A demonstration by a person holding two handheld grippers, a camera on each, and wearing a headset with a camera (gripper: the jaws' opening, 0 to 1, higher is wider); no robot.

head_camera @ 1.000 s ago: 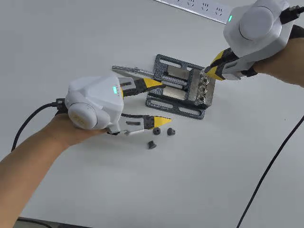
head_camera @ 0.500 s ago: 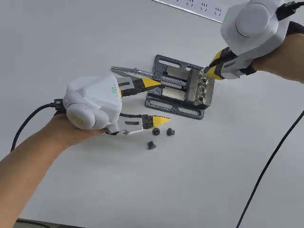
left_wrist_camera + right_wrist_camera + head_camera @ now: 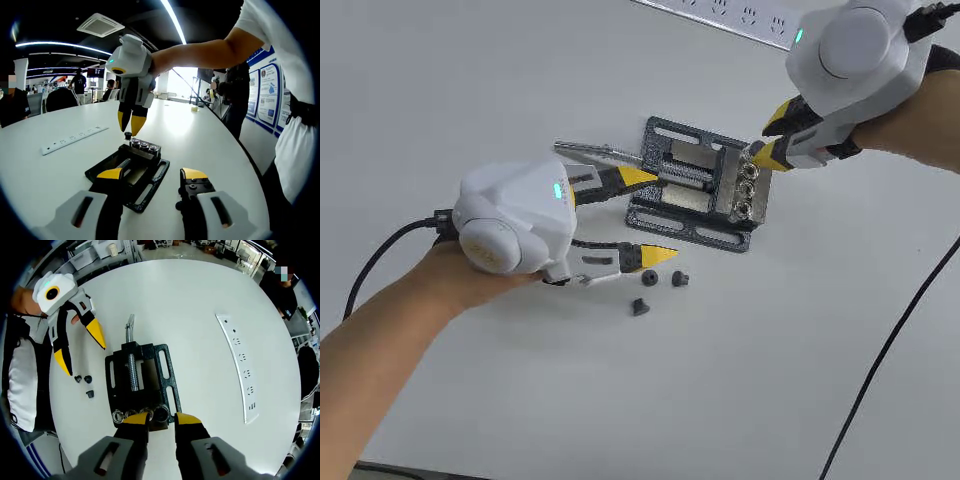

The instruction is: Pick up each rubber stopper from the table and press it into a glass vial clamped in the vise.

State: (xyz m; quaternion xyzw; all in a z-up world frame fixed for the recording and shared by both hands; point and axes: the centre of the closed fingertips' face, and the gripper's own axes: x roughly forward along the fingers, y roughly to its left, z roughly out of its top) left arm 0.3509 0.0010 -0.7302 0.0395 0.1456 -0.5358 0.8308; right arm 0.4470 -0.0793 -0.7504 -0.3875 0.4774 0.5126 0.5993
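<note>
Head view: the white round tabletop (image 3: 470, 90) carries everything. At 9 o'clock of the frame, a hand holds the white-bodied left gripper (image 3: 663, 216), which has black, yellow-tipped jaws. These jaws are spread wide with nothing between them. At 2 o'clock, the matching white right gripper (image 3: 767, 140) hangs with its jaws parted by a narrow gap, gripping nothing that can be seen.

The dark grey metal bench vise (image 3: 685, 225) sits flat on the table just toward 1 o'clock of centre. Its silver screw handle (image 3: 590, 150) points to 9 o'clock, and the left gripper's upper tip is near that screw. A long white power strip (image 3: 750, 18) lies at 12 o'clock, well apart from the vise. A thin black cable (image 3: 890, 350) crosses the table at 4 o'clock.

Three small clear glass vials (image 3: 746, 188) stand upright in a row, clamped at the vise's 3 o'clock end. The right gripper's tips hang just above that row. In the left gripper view a small dark piece (image 3: 128, 135), seemingly a stopper, sits at the row's end directly beneath those tips.

Three small black rubber stoppers (image 3: 679, 279) lie loose on the table at 6 o'clock of the vise, near one another but apart. The left gripper's lower tip is just beside one of them.
</note>
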